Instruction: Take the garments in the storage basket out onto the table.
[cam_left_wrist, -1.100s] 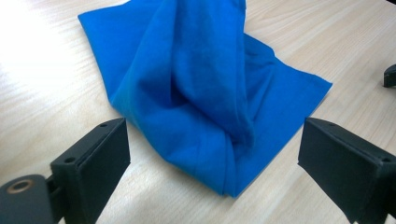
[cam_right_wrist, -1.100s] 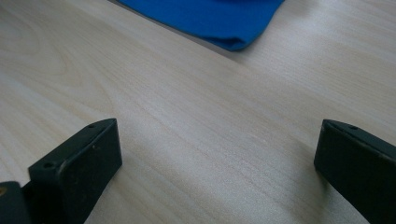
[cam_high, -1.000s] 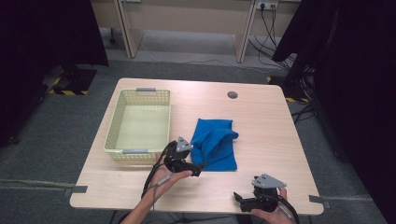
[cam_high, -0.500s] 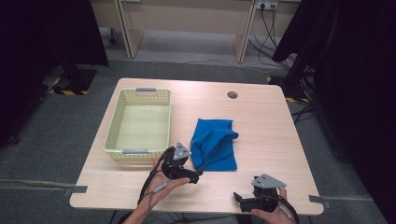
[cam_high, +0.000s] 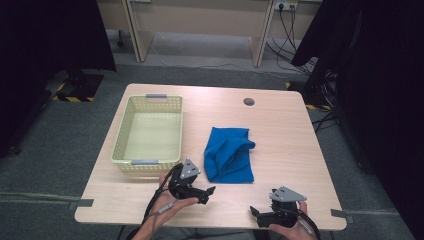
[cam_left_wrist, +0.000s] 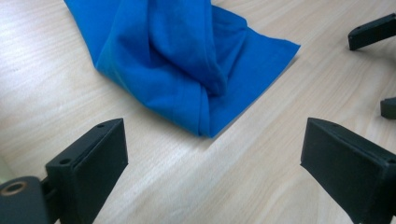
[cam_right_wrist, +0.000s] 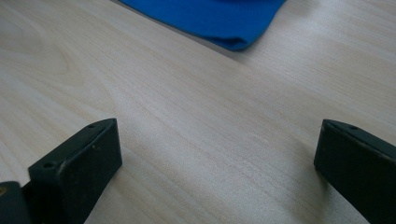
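The left gripper (cam_high: 207, 194) hovers low over the desk (cam_high: 280, 130) with its jaws spread wide and nothing between them; the rumpled blue cloth (cam_high: 229, 155) lies just ahead of it, its near corner close to the jaw tips but apart from them. The right gripper (cam_high: 256, 214) sits further back at the desk's near edge, its jaws also spread and empty, with the cloth well ahead of it. An empty yellow basket (cam_high: 149, 131) stands off to the left gripper's outer side.

The likely trouble is a poor bite. The cloth is bunched into thick folds, so jaws closing on the flat corner may catch only one layer and let the rest drag or unfold; closing on the ridge may pinch too much and slip. Coming in too low could scrape a jaw on the desk and push the cloth away.

The left gripper view shows the folds of the cloth (cam_left_wrist: 187, 65) closely, and what are probably the right gripper's jaw tips at its edge. The high view alone gives the basket and the spacing of the two hands.
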